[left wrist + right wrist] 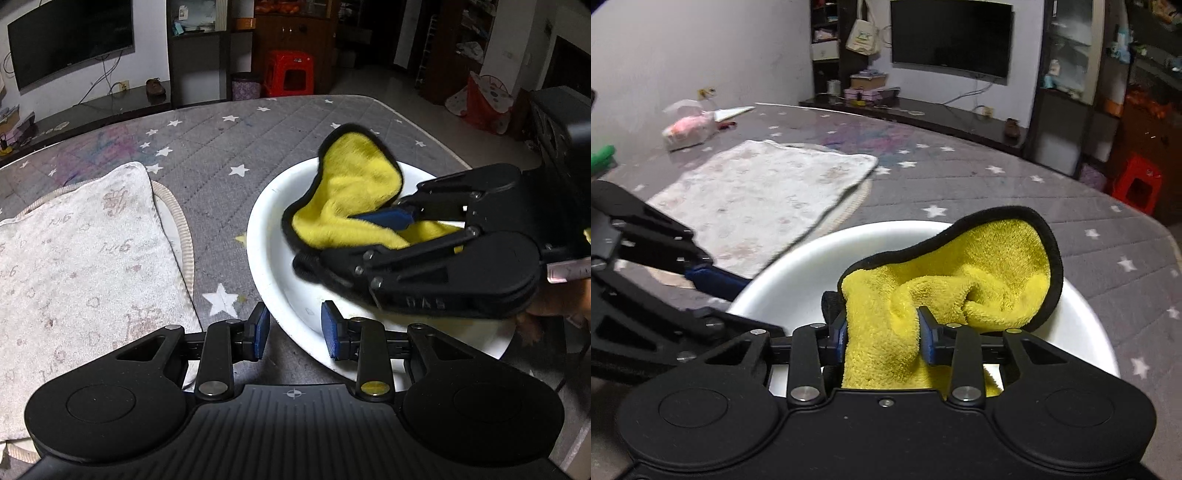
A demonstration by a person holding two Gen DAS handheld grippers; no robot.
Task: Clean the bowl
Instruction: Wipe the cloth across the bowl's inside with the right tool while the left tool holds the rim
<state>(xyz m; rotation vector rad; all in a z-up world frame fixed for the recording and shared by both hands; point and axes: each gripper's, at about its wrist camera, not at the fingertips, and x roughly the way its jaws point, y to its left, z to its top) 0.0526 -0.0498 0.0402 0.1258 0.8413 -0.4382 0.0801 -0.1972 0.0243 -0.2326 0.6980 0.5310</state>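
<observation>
Right gripper (882, 332) clamped on yellow cloth (964, 280) inside white bowl (798, 269).

The bowl sits on the star-patterned grey table cover (997, 184), just right of the pale towel (761, 188). The cloth bunches against the bowl's far wall. The left gripper (295, 328) straddles the bowl's near rim, its blue pads (332, 328) apart, one outside and one inside; rim contact cannot be determined.
</observation>
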